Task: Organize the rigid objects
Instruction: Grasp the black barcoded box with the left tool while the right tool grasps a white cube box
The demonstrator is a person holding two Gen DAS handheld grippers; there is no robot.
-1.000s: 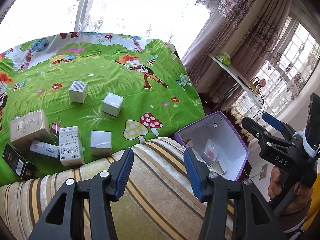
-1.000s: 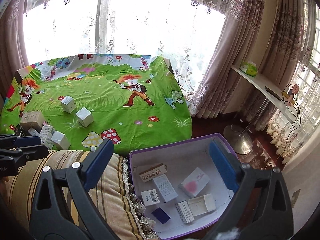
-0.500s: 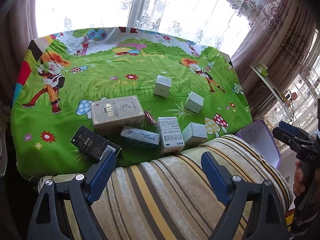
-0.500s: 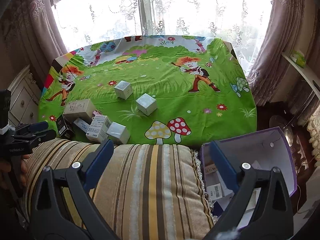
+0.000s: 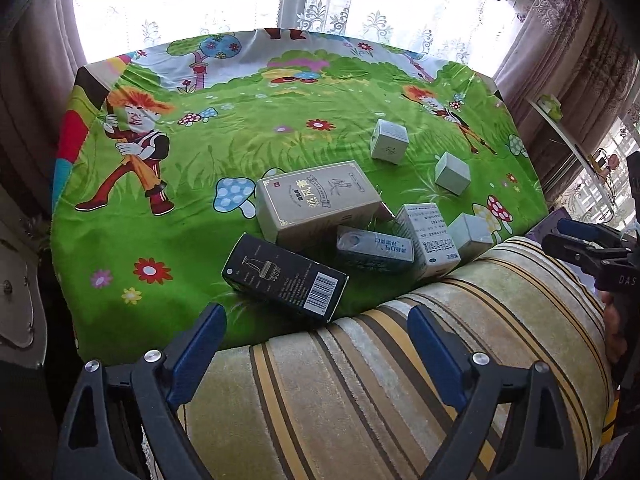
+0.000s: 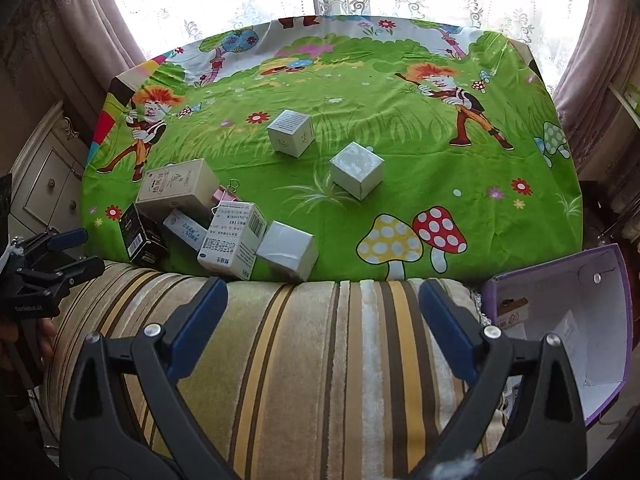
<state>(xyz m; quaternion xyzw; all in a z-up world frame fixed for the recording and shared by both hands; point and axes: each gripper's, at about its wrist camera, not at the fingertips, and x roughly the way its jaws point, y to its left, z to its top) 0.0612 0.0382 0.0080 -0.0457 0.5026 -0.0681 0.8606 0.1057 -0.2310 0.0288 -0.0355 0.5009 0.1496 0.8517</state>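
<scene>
A cluster of cartons lies on the green cartoon cloth (image 5: 168, 240): a black box (image 5: 284, 276), a large beige box (image 5: 316, 200), a blue-and-white box (image 5: 374, 248) and a white medicine box (image 5: 430, 240). Three pale cubes (image 6: 287, 250), (image 6: 356, 170), (image 6: 290, 132) sit nearby. My left gripper (image 5: 316, 314) hovers over the striped cushion (image 5: 400, 380) just short of the black box, its jaws opening with nothing between them. My right gripper (image 6: 323, 288) is open and empty above the cushion, near the closest cube. The purple box (image 6: 568, 320) stands at the right.
A pink binder clip (image 6: 226, 194) lies behind the medicine box. The purple box holds several small packets, mostly hidden. A white cabinet (image 6: 44, 176) is left of the table, and curtains and a window lie beyond it. A hand holds each gripper at the view edges.
Both views have swung left, away from the purple box and toward the cartons on the cloth. The left jaws have spread much wider. Both grippers have come lower.
</scene>
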